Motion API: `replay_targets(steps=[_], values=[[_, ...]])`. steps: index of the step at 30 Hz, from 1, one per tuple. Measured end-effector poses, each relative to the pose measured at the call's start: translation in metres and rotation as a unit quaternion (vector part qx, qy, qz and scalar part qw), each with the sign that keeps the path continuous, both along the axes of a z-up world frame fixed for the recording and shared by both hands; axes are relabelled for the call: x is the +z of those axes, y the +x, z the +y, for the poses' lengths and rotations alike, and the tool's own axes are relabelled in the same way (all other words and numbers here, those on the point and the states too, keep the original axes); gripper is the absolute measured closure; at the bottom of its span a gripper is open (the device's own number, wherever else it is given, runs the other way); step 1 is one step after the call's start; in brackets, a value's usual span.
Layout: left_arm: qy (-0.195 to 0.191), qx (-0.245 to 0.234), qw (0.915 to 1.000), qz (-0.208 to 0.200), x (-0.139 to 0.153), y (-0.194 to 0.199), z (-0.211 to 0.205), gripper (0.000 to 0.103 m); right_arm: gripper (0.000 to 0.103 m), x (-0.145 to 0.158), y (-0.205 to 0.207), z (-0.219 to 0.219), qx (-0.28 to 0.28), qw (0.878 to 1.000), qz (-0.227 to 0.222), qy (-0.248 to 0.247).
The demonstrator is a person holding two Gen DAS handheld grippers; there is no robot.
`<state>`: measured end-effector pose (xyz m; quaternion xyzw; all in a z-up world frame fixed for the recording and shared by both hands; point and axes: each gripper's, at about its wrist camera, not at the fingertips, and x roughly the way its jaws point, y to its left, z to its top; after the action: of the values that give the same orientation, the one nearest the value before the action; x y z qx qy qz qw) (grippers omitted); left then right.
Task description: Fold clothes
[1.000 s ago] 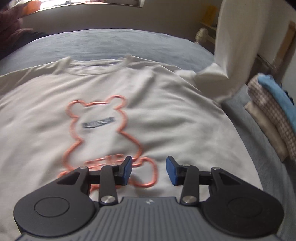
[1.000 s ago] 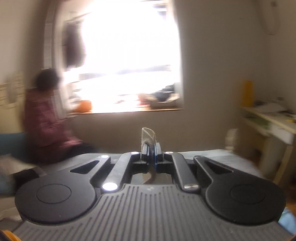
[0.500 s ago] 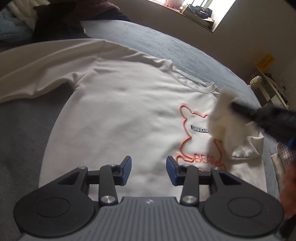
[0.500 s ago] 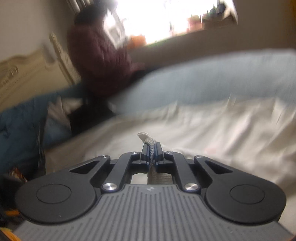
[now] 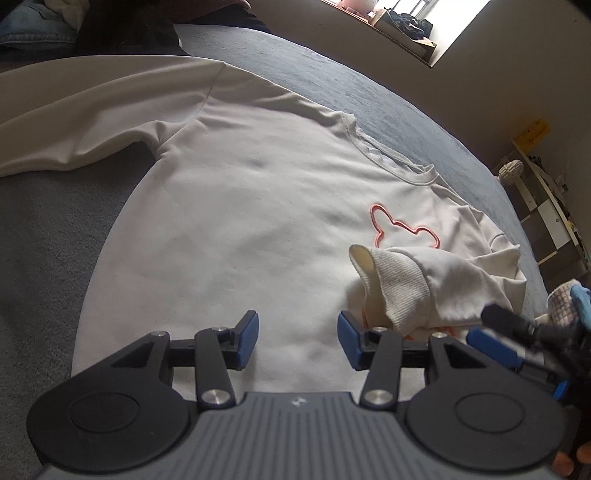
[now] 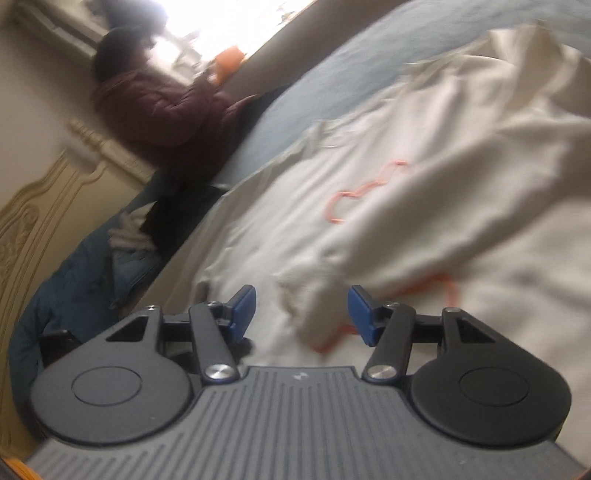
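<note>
a white sweatshirt (image 5: 236, 221) lies front side up on a grey-blue bed cover (image 5: 369, 99). its long axis runs from the hem, at the near edge of the bed under the left gripper (image 5: 297, 339), to the ribbed collar (image 5: 391, 158), which points toward the far edge of the bed and the window sill (image 5: 391, 26). one long sleeve (image 5: 96, 122) stretches out flat toward the left side of the bed. the other sleeve (image 5: 436, 284) is folded in over the chest, its ribbed cuff (image 5: 399, 291) lying just ahead of the left gripper's right finger. an orange outline print (image 5: 402, 229) shows on the chest, partly covered by the folded sleeve; no lettering can be read in either view.

the left gripper hangs just over the hem area, its blue-padded fingers (image 5: 246, 338) spread wide, with nothing between them. the right gripper (image 6: 301, 314) is likewise spread, empty, its pads either side of the blurred cuff end without closing on it; whether they touch the cloth cannot be told. in the left wrist view the right gripper (image 5: 517, 336) appears as a blurred dark shape at the right side of the bed, just beside the folded sleeve.

a stack of folded clothes (image 5: 565, 302) sits at the right edge of the bed. a person in a dark red jacket (image 6: 166, 110) sits at the far side, near a carved cream headboard (image 6: 40, 206).
</note>
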<state>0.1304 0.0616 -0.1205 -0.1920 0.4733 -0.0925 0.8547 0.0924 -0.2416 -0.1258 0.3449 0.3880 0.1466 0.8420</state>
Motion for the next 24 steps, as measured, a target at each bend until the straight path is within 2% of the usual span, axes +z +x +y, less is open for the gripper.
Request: replay_targets(steps=[3, 7, 12, 14, 19, 24], values=[[-0.002, 0.004, 0.9999, -0.01, 0.001, 0.001, 0.002, 0.054, 0.048, -0.017, -0.008, -0.01, -0.025, 0.999, 0.02, -0.019], [-0.003, -0.001, 0.9998, -0.02, 0.003, 0.007, -0.001, 0.054, 0.048, -0.031, -0.018, -0.022, -0.043, 0.998, 0.018, -0.049], [0.0, -0.032, 0.9987, -0.041, 0.01, 0.014, -0.02, 0.05, 0.049, -0.044, -0.024, -0.039, -0.06, 0.996, 0.008, -0.065], [0.016, -0.055, 0.9968, -0.057, 0.017, 0.019, -0.033, 0.05, 0.049, -0.044, -0.025, -0.045, -0.064, 0.995, -0.004, -0.073], [0.077, -0.129, 0.9837, -0.099, 0.045, 0.041, -0.081, 0.045, 0.049, -0.034, -0.031, -0.065, -0.096, 0.991, -0.045, -0.085], [0.119, -0.195, 0.9664, -0.117, 0.066, 0.076, -0.15, 0.045, 0.05, -0.026, -0.036, -0.104, -0.167, 0.978, -0.083, -0.089]])
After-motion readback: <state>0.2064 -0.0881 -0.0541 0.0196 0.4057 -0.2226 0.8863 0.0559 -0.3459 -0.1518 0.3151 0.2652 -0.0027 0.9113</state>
